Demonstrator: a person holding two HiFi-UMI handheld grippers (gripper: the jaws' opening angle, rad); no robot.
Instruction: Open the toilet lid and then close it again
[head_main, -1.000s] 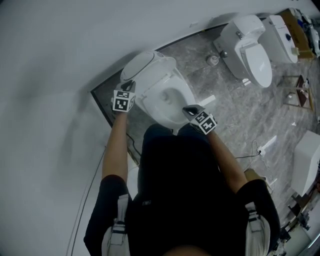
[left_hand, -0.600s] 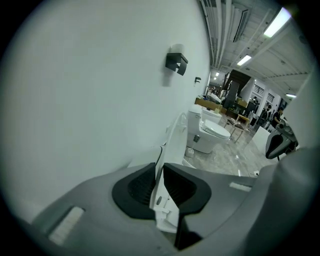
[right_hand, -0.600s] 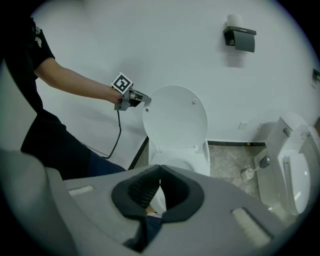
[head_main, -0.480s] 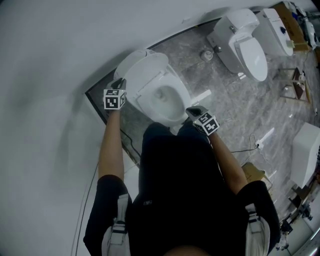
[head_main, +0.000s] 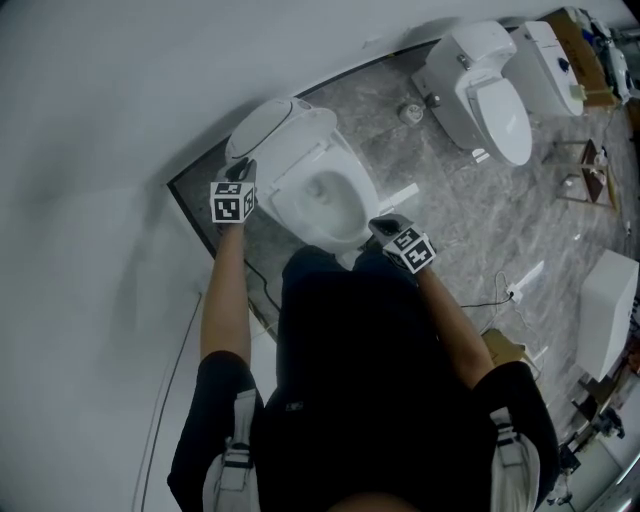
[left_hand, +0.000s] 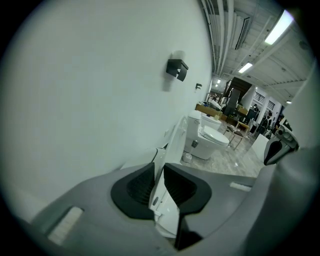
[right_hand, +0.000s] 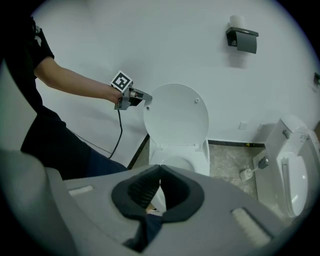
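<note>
Gripping rim of raised toilet lid (head_main: 262, 130) with left gripper (head_main: 247, 170), jaws just eased slightly wider; lid upright by wall; holding right gripper (head_main: 386, 226) clenched, empty, beside toilet bowl (head_main: 345, 215) front

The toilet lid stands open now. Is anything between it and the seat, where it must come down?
Nothing visible does. The white oval toilet lid stands upright, the white seat ring under it is bare, and the right claw is before the bowl's front, not over the seat.
</note>
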